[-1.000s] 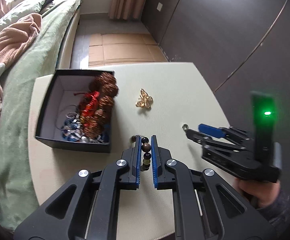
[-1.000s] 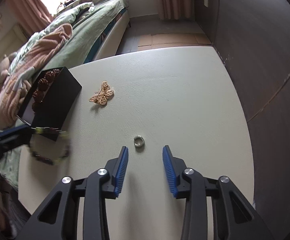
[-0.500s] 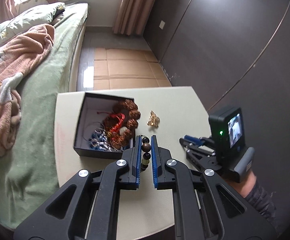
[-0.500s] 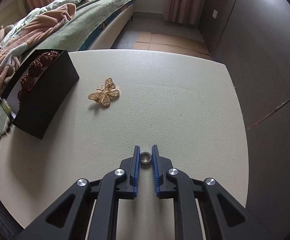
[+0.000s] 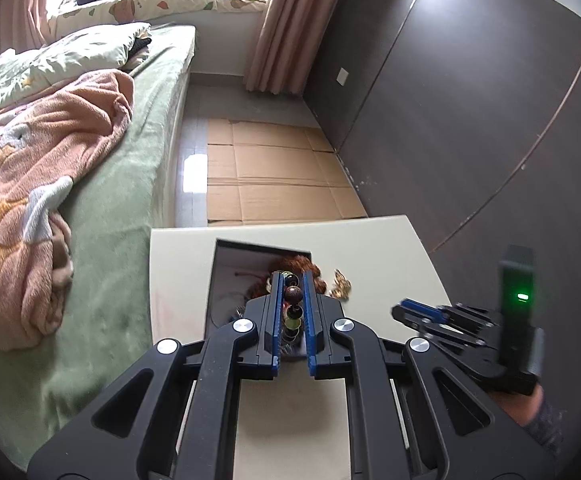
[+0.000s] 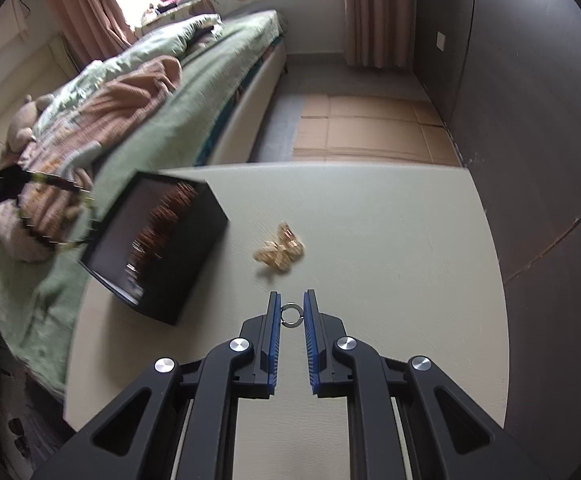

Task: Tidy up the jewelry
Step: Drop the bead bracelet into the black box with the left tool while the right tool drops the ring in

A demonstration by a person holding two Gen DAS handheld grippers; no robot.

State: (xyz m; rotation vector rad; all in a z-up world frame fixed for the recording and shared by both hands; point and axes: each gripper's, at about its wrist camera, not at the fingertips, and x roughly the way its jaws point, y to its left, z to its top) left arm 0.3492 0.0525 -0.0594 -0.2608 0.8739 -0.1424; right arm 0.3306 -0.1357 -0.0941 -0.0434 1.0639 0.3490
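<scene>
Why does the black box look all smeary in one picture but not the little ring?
In the right wrist view the black box and gold butterfly brooch are streaked by motion blur, while the ring, gripped between the right gripper fingers, stays sharp; in the left wrist view everything is crisp, though the fisheye bends the walls.

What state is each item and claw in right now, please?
Left claw: shut on dark beaded bracelet, raised over the box.
Right claw: shut on small silver ring.
Black jewelry box: open, jewelry inside.
Gold butterfly brooch: loose on beige table.
</scene>
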